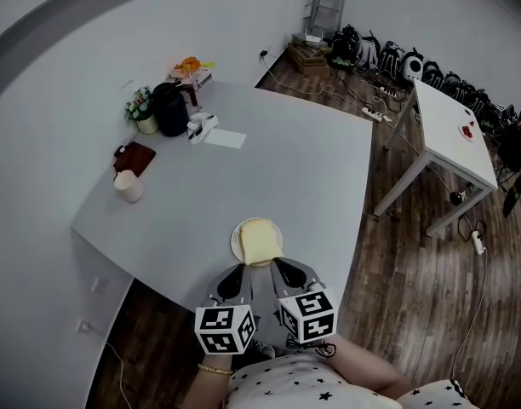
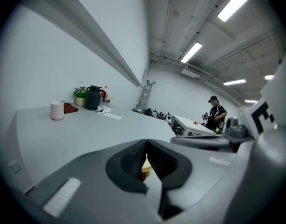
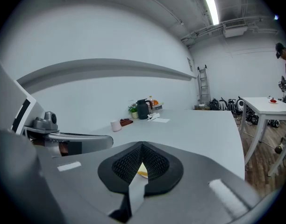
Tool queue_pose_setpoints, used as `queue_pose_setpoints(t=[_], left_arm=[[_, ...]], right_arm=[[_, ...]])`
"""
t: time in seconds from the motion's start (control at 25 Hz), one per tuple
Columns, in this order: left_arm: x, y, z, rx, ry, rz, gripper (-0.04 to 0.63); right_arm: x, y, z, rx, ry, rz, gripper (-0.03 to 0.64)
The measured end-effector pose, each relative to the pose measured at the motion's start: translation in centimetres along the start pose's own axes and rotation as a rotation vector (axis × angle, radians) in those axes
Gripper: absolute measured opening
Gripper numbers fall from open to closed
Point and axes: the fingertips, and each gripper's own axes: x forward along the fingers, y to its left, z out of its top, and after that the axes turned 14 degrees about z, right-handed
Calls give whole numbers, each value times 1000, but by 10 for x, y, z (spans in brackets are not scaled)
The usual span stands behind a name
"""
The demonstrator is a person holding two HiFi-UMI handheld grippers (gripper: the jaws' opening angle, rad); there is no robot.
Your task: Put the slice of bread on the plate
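A pale yellow slice of bread (image 1: 260, 239) lies flat on a small white plate (image 1: 236, 244) near the front edge of the grey table (image 1: 286, 169). Just short of the plate, over the table's edge, my left gripper (image 1: 242, 270) and right gripper (image 1: 277, 266) sit side by side, both pointing at it. Each has its jaws closed together with nothing held. In the left gripper view a sliver of the bread (image 2: 144, 165) shows below the closed gripper (image 2: 145, 143). The right gripper view shows the same sliver of bread (image 3: 142, 172) under its closed gripper (image 3: 142, 146).
At the table's far left stand a white cup (image 1: 128, 186), a dark red pad (image 1: 135, 157), a black jug (image 1: 170, 109), a small plant (image 1: 140, 106) and papers (image 1: 225, 139). A second white table (image 1: 452, 130) stands at the right, with a person (image 1: 518, 130) and cabled equipment (image 1: 388, 58) beyond it.
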Motion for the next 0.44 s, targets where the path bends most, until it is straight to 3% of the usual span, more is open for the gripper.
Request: queue_pose_setpoints(t=[0.44], left_arm=[[1,-2,1,14,-6,-6,9]], right_arm=[[0,0,0,-8,-7,-4,-2]])
